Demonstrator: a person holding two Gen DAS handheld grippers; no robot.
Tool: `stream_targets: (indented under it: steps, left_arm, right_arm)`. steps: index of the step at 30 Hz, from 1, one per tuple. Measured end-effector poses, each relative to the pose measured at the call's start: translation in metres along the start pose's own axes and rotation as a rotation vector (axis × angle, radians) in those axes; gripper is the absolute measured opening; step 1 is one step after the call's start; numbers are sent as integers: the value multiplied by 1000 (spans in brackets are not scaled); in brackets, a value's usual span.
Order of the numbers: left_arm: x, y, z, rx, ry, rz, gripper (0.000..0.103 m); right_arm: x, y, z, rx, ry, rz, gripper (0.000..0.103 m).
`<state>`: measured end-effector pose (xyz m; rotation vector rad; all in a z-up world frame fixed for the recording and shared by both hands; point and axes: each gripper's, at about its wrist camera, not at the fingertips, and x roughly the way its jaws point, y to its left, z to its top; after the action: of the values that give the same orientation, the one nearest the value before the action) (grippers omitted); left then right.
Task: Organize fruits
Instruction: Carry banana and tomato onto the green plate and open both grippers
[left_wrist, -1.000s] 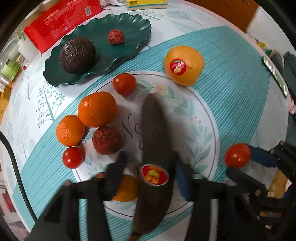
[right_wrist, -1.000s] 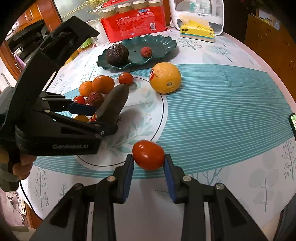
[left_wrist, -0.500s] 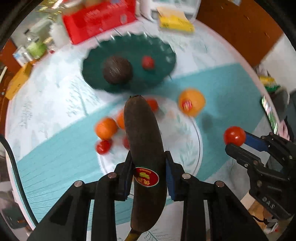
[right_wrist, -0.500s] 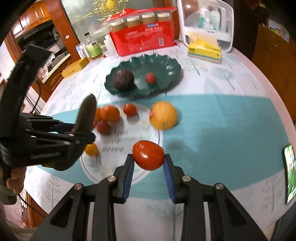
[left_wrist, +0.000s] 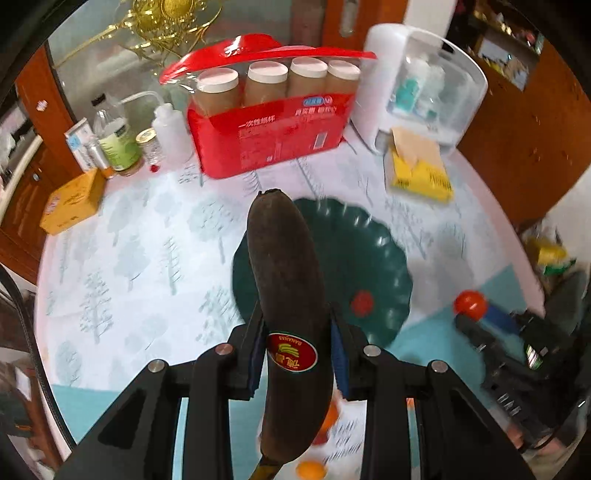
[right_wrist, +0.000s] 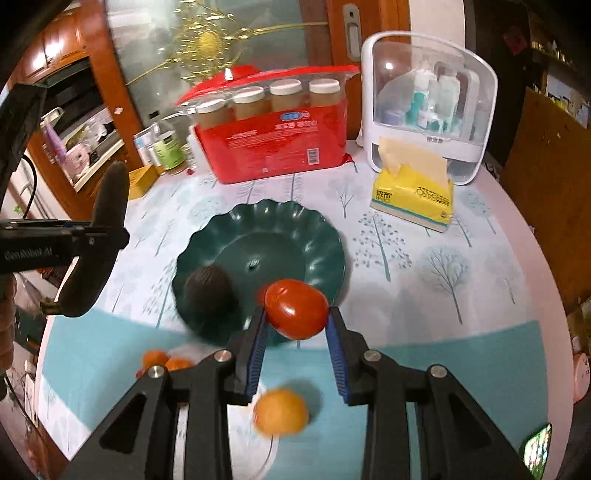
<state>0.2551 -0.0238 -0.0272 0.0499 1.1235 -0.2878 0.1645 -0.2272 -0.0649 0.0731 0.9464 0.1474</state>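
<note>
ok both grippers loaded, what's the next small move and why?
Probably lower the right gripper a little toward the green plate to set down its tomato. The tomato already hangs over the plate's near rim, beside the avocado; the left gripper holds the banana above it.

Glossy smooth tomato (right_wrist: 296, 309), matt dark banana (left_wrist: 288, 295), shiny green plastic plate (right_wrist: 295, 236), rough avocado (right_wrist: 208, 291)
</note>
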Motion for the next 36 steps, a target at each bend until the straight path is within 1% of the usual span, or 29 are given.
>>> stream_targets:
  steps: [3,7,9,12,17,19,20,21,22,23,25,27,28,30,32,36]
  left_arm:
    - [34,-1,24,-29,15,-42,29]
    - [73,-10,37,-29,37,-43,29]
    - [95,-11,42,-45,73,-51,29]
    - [125,-9,46,-86,124,-88,29]
    - [160,-10,45,-128,165,-141,30]
    - [167,-11,43,-127,175,-141,30]
    - [170,-13,43,-121,182,-130,31]
    - [172,-15,42,-109,183,-112,33]
    - [171,-16,42,-94,166,-99,40]
    - [169,-17,43,-87,156,-90,55]
    - [162,-18,43,-82,128,-78,70]
    - [153,-19,44,-70,105,-69,72]
    - [149,-21,43,-57,98,-58,72]
    - [141,-20,41,-43,85,-44,72]
    - [132,-18,38,-36,72,-25,72]
    - [110,-10,28,-47,49,-7,73]
  right_arm:
    - [31,-4,14,30,32,-3,32]
    - [70,-5,19,54,91,-14,32]
    - [87,-5,18,64,121,-17,32]
    - [108,-2,16,64,153,-20,32]
    - [133,-2,14,64,198,-36,33]
    - [141,-4,13,64,213,-38,33]
    - [143,-3,12,61,210,-30,33]
    - [143,-2,11,51,208,-27,33]
    - [143,-1,10,40,204,-29,34]
    - [144,1,10,29,202,-35,34]
    - [143,5,9,11,198,-50,36]
    - [140,7,9,1,183,-63,44]
    - [137,7,8,-2,172,-67,49]
    - [133,8,8,-4,159,-81,50]
    - [130,7,7,-1,162,-75,50]
    - [118,4,4,11,139,-82,50]
